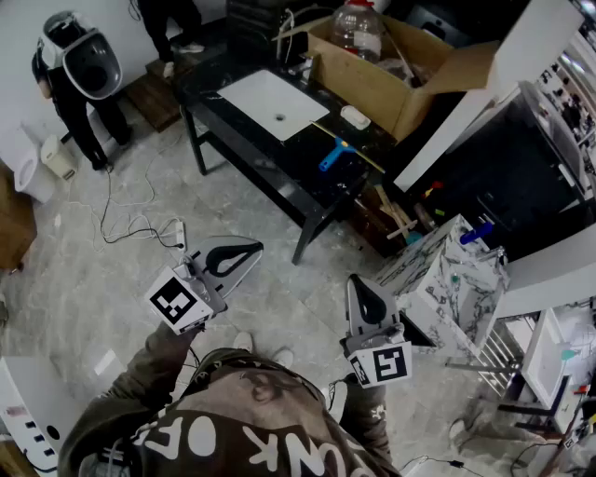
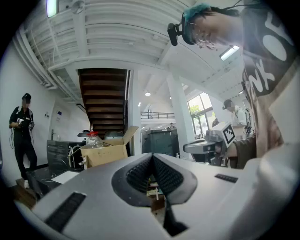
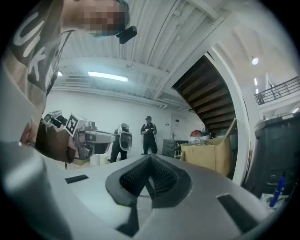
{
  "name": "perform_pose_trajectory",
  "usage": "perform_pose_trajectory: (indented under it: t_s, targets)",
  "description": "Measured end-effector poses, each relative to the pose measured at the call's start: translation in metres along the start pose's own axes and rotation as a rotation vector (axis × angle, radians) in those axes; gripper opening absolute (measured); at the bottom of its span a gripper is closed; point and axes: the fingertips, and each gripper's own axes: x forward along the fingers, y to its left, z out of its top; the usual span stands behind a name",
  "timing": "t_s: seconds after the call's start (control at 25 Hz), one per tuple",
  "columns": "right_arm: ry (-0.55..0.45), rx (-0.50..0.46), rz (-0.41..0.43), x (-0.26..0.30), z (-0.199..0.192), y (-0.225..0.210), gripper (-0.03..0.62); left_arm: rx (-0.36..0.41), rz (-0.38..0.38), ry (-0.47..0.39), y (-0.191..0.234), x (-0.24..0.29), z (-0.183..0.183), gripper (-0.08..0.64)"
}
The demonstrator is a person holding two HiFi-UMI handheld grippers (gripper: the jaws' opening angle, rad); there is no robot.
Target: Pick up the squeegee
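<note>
Both tongs are shut and empty. The left tongs (image 1: 250, 248) and the right tongs (image 1: 357, 282) are held low above the grey floor (image 1: 93, 252), close to the person's body and apart from each other. In the left gripper view the ribbed pads (image 2: 138, 176) meet at the tips with nothing between them. In the right gripper view the pads (image 3: 133, 178) meet in the same way.

Ahead of the tongs stands a black tabletop (image 1: 279, 163). A big open cardboard box (image 1: 400, 88) rests at its far end, and a clear bottle (image 1: 358, 28) stands inside the box. A white rectangular basin (image 1: 273, 102) lies on the tabletop. The squeegee (image 1: 332, 154), with a blue handle and a long thin blade, lies flat on the tabletop between the basin and the box. It is well apart from both tongs.
</note>
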Motion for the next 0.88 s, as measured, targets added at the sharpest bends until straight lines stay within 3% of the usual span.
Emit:
perform_pose_trajectory:
  t_s: [0.8,0.88]
  targets:
    - [-0.004,0.008,0.010,0.0033,-0.0038,0.0059,0.012,0.002,0.008,0.008,-0.0015,-0.0067,-0.0035,0.003]
    - [0.007,0.021,0.030,0.0054,-0.0069,0.0074,0.094,-0.001,0.008,0.006,-0.0013,-0.0050,-0.0030,0.003]
